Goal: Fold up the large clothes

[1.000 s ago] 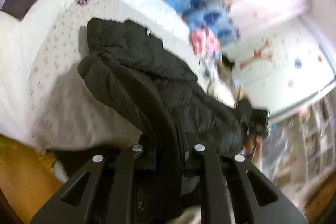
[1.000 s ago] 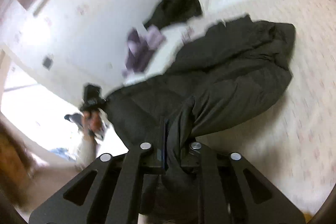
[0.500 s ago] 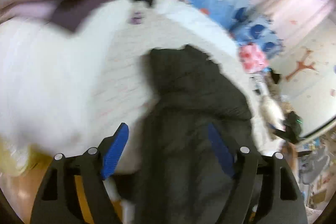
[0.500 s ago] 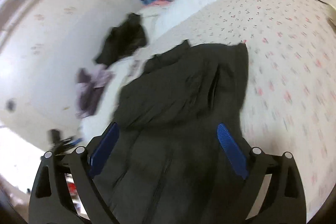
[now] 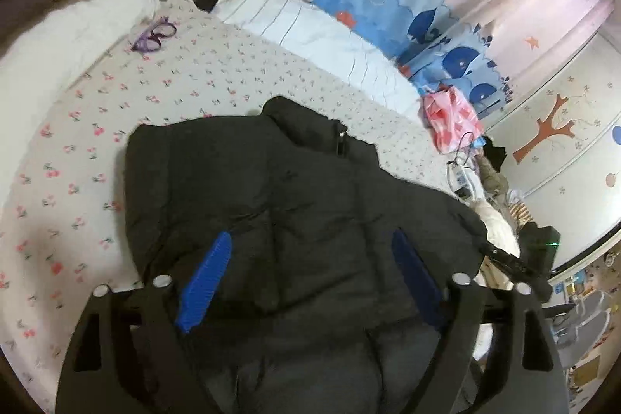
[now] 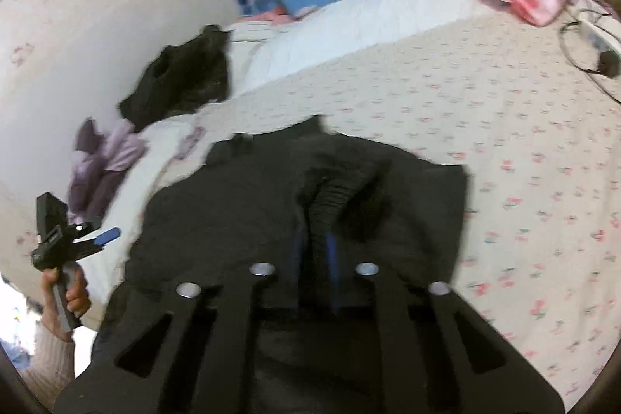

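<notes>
Our left gripper hung spread above the black jacket on the flowered bed; our right gripper seemingly pinched its ribbed cuff, though blurred.

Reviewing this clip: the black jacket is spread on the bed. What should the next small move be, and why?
Probably draw the right gripper across, carrying the sleeve cuff it pinches over the black jacket. The left gripper hovers open above the body, holding nothing, so the right one alone has fabric.
</notes>
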`<act>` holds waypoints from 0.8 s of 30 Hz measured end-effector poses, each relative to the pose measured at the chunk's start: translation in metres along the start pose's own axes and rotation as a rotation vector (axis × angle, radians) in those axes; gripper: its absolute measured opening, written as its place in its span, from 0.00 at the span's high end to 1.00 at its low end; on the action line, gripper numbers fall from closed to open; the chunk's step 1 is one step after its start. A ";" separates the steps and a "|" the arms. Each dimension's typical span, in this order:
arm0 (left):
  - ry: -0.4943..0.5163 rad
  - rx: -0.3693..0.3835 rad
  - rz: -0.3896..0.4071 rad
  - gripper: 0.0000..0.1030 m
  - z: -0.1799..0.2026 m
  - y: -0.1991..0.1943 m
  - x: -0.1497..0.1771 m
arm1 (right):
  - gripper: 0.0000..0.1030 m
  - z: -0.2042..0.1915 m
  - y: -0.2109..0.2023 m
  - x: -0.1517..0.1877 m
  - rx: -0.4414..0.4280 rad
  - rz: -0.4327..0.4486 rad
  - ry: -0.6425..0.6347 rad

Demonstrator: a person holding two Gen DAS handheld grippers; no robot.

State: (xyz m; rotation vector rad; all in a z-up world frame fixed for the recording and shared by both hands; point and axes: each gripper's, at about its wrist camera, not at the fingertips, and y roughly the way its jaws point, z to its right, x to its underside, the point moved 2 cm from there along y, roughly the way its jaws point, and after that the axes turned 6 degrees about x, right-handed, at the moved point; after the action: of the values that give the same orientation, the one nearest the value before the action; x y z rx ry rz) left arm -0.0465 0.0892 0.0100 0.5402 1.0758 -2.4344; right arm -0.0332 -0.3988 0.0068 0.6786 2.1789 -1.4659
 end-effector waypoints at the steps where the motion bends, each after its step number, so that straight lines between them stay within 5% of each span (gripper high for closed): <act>1: -0.002 -0.012 -0.019 0.20 -0.004 0.009 0.001 | 0.92 0.011 0.010 0.005 0.026 -0.034 0.010; 4: -0.010 -0.094 -0.098 0.20 -0.027 0.048 0.014 | 0.90 0.038 0.056 0.037 0.096 -0.157 0.017; 8: 0.036 -0.154 -0.130 0.20 -0.033 0.063 0.025 | 0.79 0.057 0.064 0.053 0.023 -0.169 0.121; 10: 0.040 -0.157 -0.137 0.20 -0.022 0.048 0.027 | 0.64 0.057 0.043 0.053 0.018 -0.158 0.106; 12: 0.072 -0.137 -0.129 0.20 -0.015 0.023 0.031 | 0.31 0.057 0.011 0.056 -0.008 -0.143 0.091; 15: 0.123 -0.112 -0.125 0.16 -0.014 -0.025 0.047 | 0.13 0.065 -0.048 0.075 -0.102 -0.123 0.092; 24: -0.002 -0.082 -0.206 0.10 -0.086 -0.135 0.141 | 0.08 0.115 -0.127 0.213 -0.316 -0.255 0.314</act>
State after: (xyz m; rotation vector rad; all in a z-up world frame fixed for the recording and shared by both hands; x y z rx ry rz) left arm -0.2195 0.2061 -0.0346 0.4192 1.2805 -2.5504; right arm -0.2705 -0.5134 -0.0678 0.5652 2.7484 -1.1442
